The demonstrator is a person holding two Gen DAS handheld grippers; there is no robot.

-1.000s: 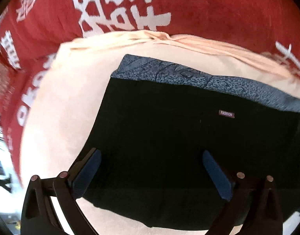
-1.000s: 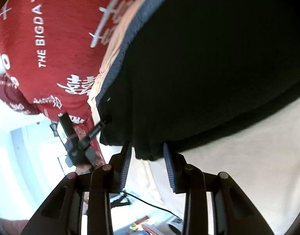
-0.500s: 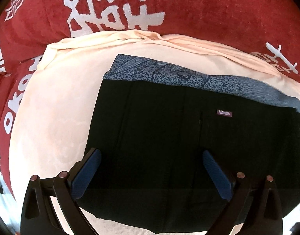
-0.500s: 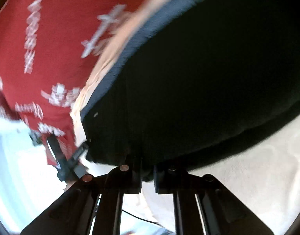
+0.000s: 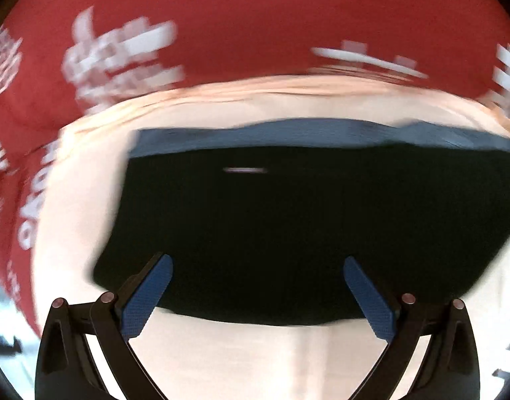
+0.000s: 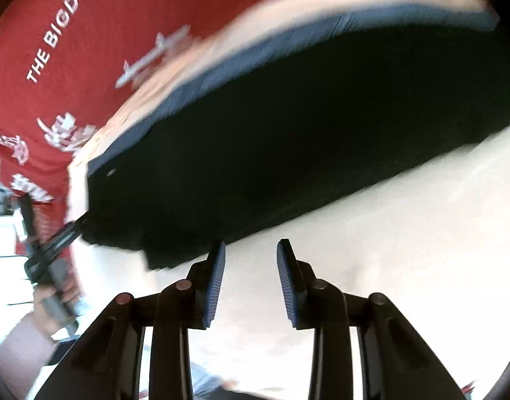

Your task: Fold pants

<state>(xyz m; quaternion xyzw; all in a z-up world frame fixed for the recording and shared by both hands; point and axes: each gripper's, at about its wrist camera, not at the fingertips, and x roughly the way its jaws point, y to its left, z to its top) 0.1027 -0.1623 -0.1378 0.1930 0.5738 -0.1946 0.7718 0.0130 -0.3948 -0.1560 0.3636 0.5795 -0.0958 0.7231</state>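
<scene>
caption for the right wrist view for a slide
Right claw opening, empty, above cream sheet beside folded black pants.

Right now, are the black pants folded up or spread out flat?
Folded. The black pants form a compact block on the cream sheet, blue-grey waistband along the far edge, no legs trailing out.

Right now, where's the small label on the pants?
Left wrist view: the label sits upper left on the black pants, just below the grey-blue waistband, which borders the cream sheet. It is blurred.
</scene>
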